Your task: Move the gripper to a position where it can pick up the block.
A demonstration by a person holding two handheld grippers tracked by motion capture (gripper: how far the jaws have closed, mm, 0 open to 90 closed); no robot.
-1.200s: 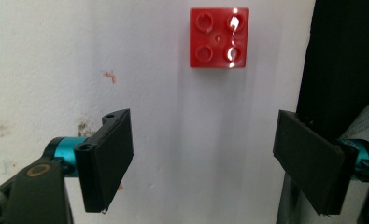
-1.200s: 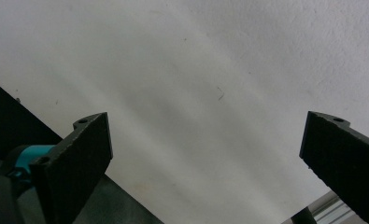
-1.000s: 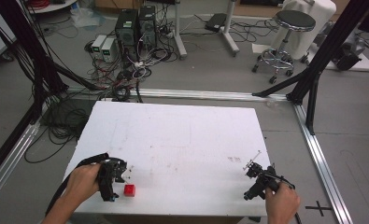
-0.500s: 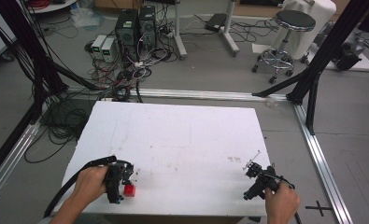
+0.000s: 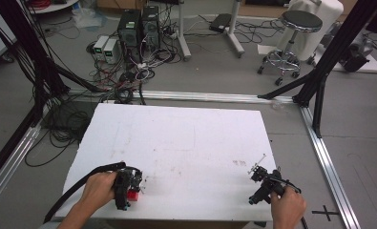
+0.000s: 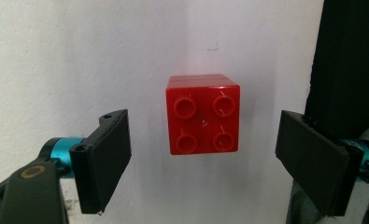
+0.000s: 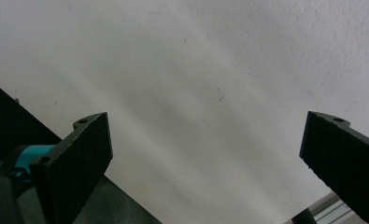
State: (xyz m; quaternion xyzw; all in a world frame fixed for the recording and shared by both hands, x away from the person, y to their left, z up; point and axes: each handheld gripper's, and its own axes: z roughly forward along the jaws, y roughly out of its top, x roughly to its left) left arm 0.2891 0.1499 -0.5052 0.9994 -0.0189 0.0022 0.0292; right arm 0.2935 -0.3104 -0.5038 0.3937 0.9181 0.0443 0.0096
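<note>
The red brick point(image 6: 203, 115) is a small square block with four round studs on top, and it sits on the white table point(image 5: 186, 138) near my front left corner, close to the table's near edge. In my left gripper view it lies squarely between my two black jaws, studs facing the camera, with clear white table showing on both sides of it, so neither jaw touches it. My left gripper point(image 6: 203, 163) is spread wide, the gap well broader than the brick. From the high view my left hand point(image 5: 96, 190) holds that gripper low over the table with the brick point(image 5: 133, 194) peeking out just beside its tip, and the black cable point(image 5: 76, 188) loops away from it toward the table's left edge. My right gripper point(image 7: 205, 163) is also spread wide, its two black jaws standing far apart over bare white table with nothing between them; a dark strip past the table edge cuts across the lower left corner of that view. In the high view my right hand point(image 5: 286, 207) holds the right gripper point(image 5: 265, 183) near the front right corner, well apart from the brick and from my left hand. Beyond the table, on the grey floor, stand computer towers point(image 5: 138, 26) amid tangled cables and a round stool point(image 5: 293, 36).
</note>
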